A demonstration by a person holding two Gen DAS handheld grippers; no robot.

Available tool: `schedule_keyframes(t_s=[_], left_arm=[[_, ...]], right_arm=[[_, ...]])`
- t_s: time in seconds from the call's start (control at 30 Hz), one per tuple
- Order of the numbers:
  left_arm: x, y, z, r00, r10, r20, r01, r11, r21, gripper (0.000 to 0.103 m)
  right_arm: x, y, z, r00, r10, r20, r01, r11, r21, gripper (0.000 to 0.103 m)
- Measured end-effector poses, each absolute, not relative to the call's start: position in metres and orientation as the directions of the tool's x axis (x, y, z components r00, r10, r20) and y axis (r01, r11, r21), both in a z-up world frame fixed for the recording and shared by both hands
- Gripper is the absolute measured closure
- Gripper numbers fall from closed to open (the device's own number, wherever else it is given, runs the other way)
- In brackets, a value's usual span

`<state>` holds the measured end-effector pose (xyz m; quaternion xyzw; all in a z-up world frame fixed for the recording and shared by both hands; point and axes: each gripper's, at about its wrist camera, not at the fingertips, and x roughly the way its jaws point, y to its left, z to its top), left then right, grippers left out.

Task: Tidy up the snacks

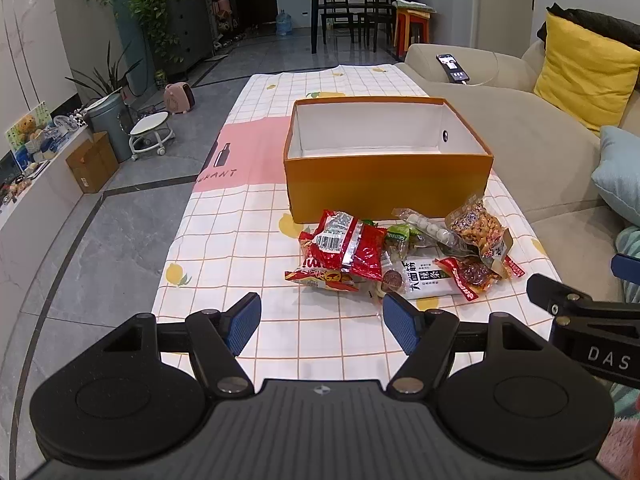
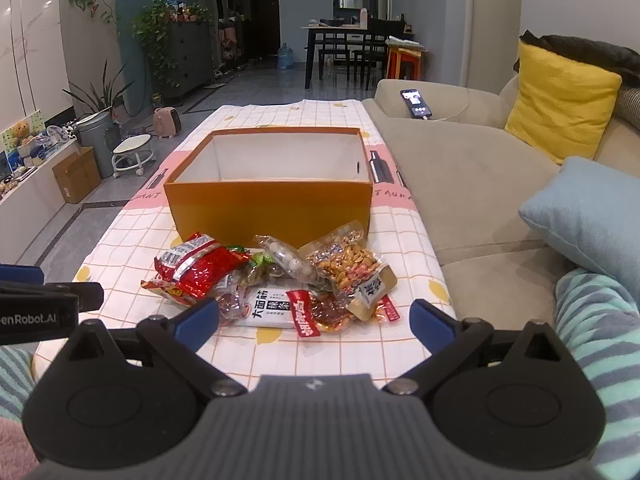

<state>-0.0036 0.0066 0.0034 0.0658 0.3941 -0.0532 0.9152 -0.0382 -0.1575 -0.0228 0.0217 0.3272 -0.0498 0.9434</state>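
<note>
Grippers, left and right, gape empty; overlapping snacks risk double grabs before box.

Snack pile before open box.

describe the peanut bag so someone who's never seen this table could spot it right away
Find the open orange box on the checked tablecloth; a heap of snack packs lies against its near side. The peanut bag sits at the heap's right end, by the sofa. It alone is clear and packed with golden-brown nuts.
</note>
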Motion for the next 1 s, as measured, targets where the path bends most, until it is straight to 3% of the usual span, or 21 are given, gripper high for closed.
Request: schedule_keyframes(t_s=[1.0], left_arm=[[-0.0042, 0.0050, -0.0013, 0.676, -0.054, -0.735, 0.163, 0.983, 0.078, 0.022]], right_arm=[[-0.0346, -0.1577, -0.0267, 0.759, -0.087, -0.646, 0.118, 0.993, 0.004, 0.009]])
